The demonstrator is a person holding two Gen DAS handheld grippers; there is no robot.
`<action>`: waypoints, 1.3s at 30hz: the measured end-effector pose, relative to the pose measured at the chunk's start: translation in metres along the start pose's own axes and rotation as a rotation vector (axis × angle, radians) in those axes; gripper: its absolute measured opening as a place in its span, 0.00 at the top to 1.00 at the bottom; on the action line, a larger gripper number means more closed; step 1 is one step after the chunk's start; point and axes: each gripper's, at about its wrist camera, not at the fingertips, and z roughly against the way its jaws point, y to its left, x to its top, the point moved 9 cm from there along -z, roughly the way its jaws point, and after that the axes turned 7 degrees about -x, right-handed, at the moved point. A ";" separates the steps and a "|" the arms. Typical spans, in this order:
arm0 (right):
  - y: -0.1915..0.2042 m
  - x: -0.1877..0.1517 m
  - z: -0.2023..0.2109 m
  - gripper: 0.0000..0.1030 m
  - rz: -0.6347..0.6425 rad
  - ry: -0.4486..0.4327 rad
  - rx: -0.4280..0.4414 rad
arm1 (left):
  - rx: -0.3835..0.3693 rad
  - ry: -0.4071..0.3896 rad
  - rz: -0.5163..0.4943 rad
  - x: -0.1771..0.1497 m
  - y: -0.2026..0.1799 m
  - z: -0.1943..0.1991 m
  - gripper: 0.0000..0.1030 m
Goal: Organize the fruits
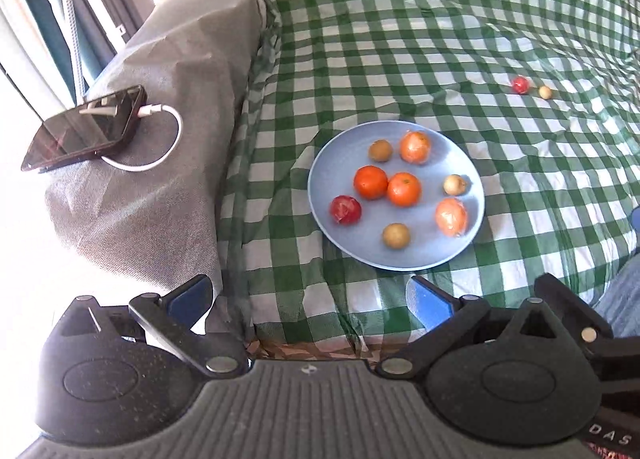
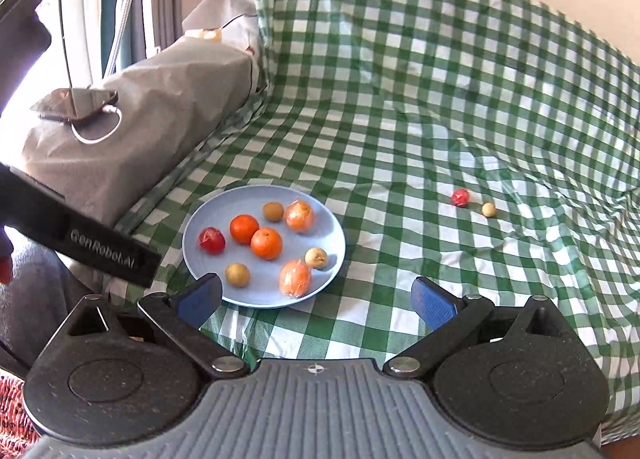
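Note:
A blue plate lies on the green checked cloth. It holds oranges, wrapped orange fruits, a red fruit and small brown fruits. Away to the right on the cloth lie a loose red fruit and a small tan fruit. My left gripper is open and empty, short of the plate. My right gripper is open and empty at the plate's near right edge.
A grey covered block stands left of the cloth with a phone and white cable on it. The left gripper's body shows at the left of the right wrist view.

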 end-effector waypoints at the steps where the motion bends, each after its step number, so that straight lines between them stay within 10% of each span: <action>1: -0.001 0.000 0.002 0.03 -0.005 -0.004 -0.002 | -0.002 -0.006 -0.003 0.000 -0.002 0.003 0.00; 39: 0.003 -0.003 -0.003 0.02 -0.005 0.021 0.014 | 0.005 0.013 -0.027 -0.001 -0.003 -0.005 0.00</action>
